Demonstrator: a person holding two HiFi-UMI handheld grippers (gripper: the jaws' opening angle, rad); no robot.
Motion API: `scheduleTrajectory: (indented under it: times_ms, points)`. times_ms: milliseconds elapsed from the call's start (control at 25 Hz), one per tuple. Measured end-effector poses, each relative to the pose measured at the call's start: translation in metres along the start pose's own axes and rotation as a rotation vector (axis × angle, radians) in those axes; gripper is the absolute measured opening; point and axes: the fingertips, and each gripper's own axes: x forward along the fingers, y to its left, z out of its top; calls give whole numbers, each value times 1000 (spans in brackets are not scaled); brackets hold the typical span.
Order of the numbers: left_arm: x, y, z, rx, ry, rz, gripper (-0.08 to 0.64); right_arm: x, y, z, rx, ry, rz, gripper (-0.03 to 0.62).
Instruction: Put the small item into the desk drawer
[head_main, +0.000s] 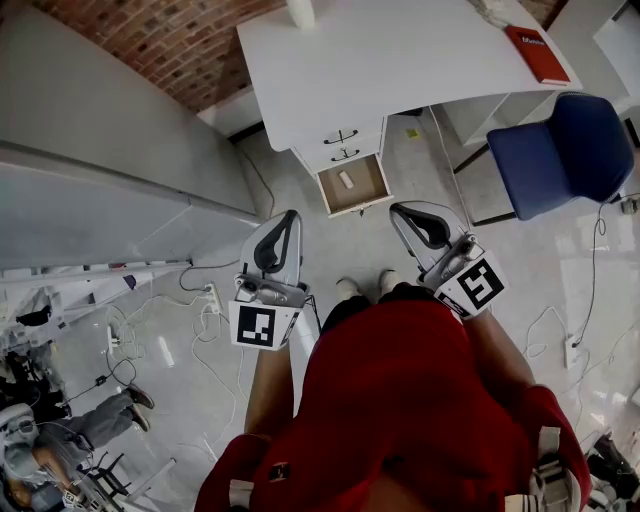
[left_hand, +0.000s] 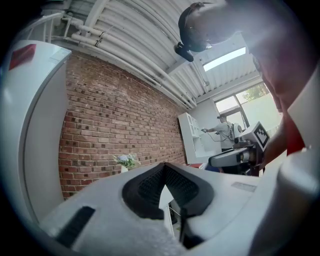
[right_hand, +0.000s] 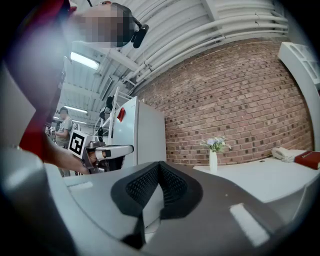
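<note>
The white desk (head_main: 400, 60) stands ahead of me, and its lower drawer (head_main: 375, 196) is pulled open. A small pale item (head_main: 346, 179) lies inside on the drawer's brown bottom. My left gripper (head_main: 291, 217) is held over the floor just short of the drawer, to its left, jaws shut and empty. The right gripper (head_main: 399, 211) hovers to the drawer's right, also shut with nothing in it. In the left gripper view the left gripper (left_hand: 164, 167) has its black pads meeting at the tip. The right gripper (right_hand: 159, 165) looks the same in its own view.
A blue chair (head_main: 560, 150) stands right of the desk. A red book (head_main: 537, 52) lies on the desk's right end and a vase of flowers (right_hand: 213, 155) at its back. A tall grey cabinet (head_main: 90, 180) fills the left. Cables (head_main: 210, 350) trail over the floor.
</note>
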Motion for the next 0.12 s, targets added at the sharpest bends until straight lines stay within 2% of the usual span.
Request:
scheduleTrajectory:
  times_ms: [120]
  points:
    - [1, 2, -5, -1, 18, -2, 6, 2, -2, -4, -1, 10, -4, 11]
